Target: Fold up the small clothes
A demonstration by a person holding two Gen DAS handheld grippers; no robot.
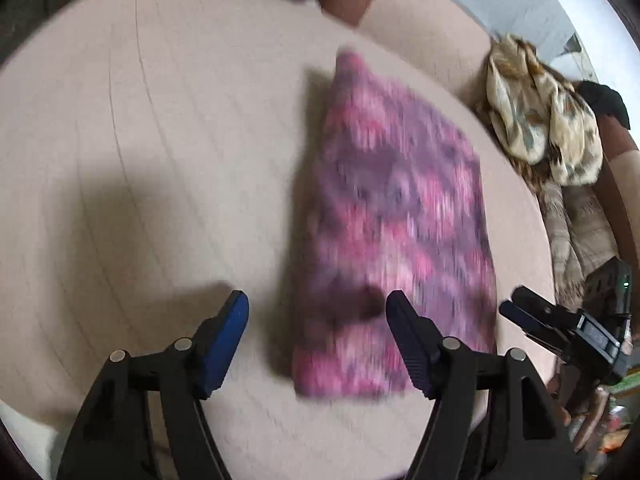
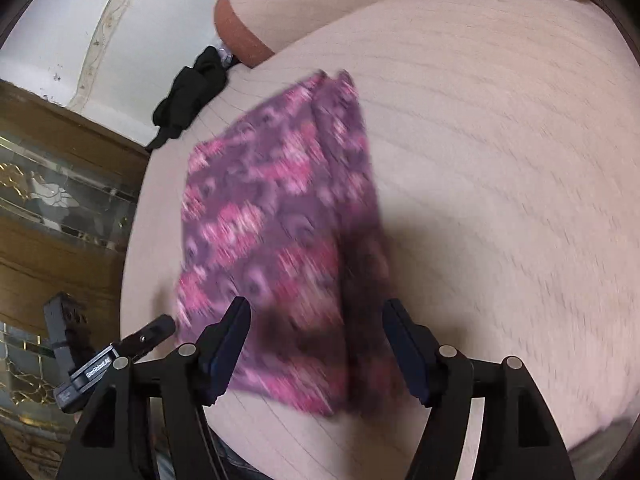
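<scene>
A pink and purple patterned cloth (image 1: 396, 220) lies folded into a long rectangle on the beige quilted bed surface (image 1: 140, 140). My left gripper (image 1: 318, 312) is open and empty above the cloth's near left edge. The right gripper shows at the right edge of the left wrist view (image 1: 516, 304). In the right wrist view the same cloth (image 2: 276, 232) lies flat, and my right gripper (image 2: 316, 316) is open and empty above its near end. The left gripper appears at the lower left of that view (image 2: 156, 330). Both views are motion blurred.
A pile of cream and brown patterned clothes (image 1: 544, 128) sits at the bed's right side. A black garment (image 2: 192, 96) lies at the bed's far edge. A beige pillow with a brown band (image 2: 256, 36) lies beyond. A wooden cabinet with glass (image 2: 60, 200) stands beside the bed.
</scene>
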